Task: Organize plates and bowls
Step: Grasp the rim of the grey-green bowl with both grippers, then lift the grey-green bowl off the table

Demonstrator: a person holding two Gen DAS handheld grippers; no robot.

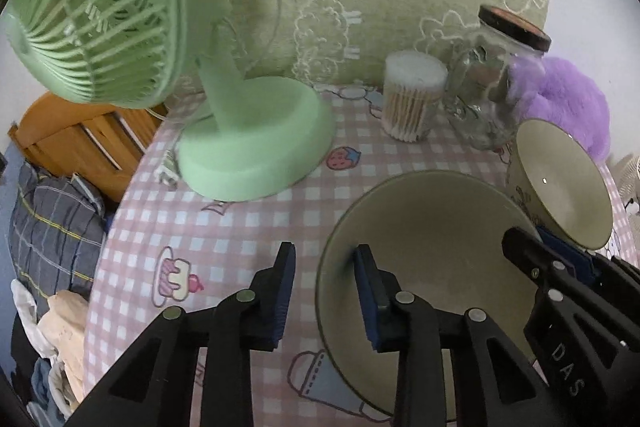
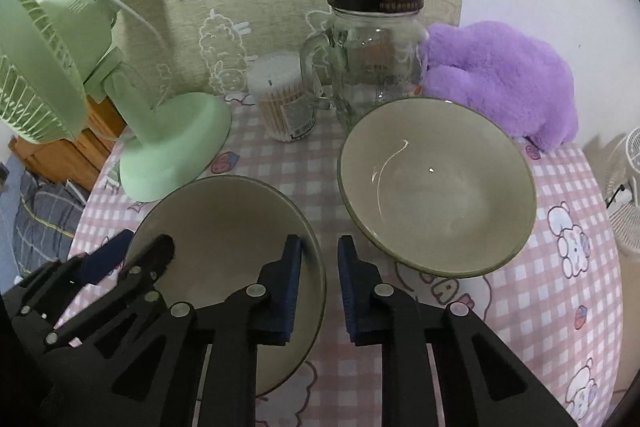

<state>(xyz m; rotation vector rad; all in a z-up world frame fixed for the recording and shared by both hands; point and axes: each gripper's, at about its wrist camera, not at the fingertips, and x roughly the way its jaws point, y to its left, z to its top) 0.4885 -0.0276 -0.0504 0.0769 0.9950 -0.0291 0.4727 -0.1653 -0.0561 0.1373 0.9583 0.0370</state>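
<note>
**At the desk's near edge: two narrow grips on one bowl, neither pinched**

Left wrist view:
- On the near-middle of the desk, the left gripper straddles the left rim of the near bowl, one finger outside and one inside.
- Jaws are narrow, but a gap shows on both sides of the rim, so I judge it not clamped.
- The right gripper sits over the opposite rim.
- The second bowl is just beside the near bowl, further back toward the right edge.
- Risk: lifting now would likely let the rim slip, since the glazed wall slopes and the pads aren't pressing.
- Risk: uneven closing or lifting would tip the bowl toward the looser side.
- The fan at the far left corner is well apart and unlikely to be hit.

Right wrist view:
- The right jaws are narrow too, with the near bowl's right rim between them and a sliver of space on each side.
- The outer finger sits in the slot between the two bowls.
- Risk: drifting right could knock the second bowl toward the glass jar behind it.

Containers:
- Both bowls are empty.
- The lidded jar looks empty.
- The clear tub at the far edge is packed with cotton swabs.
- A purple plush lies at the far right corner.
</note>
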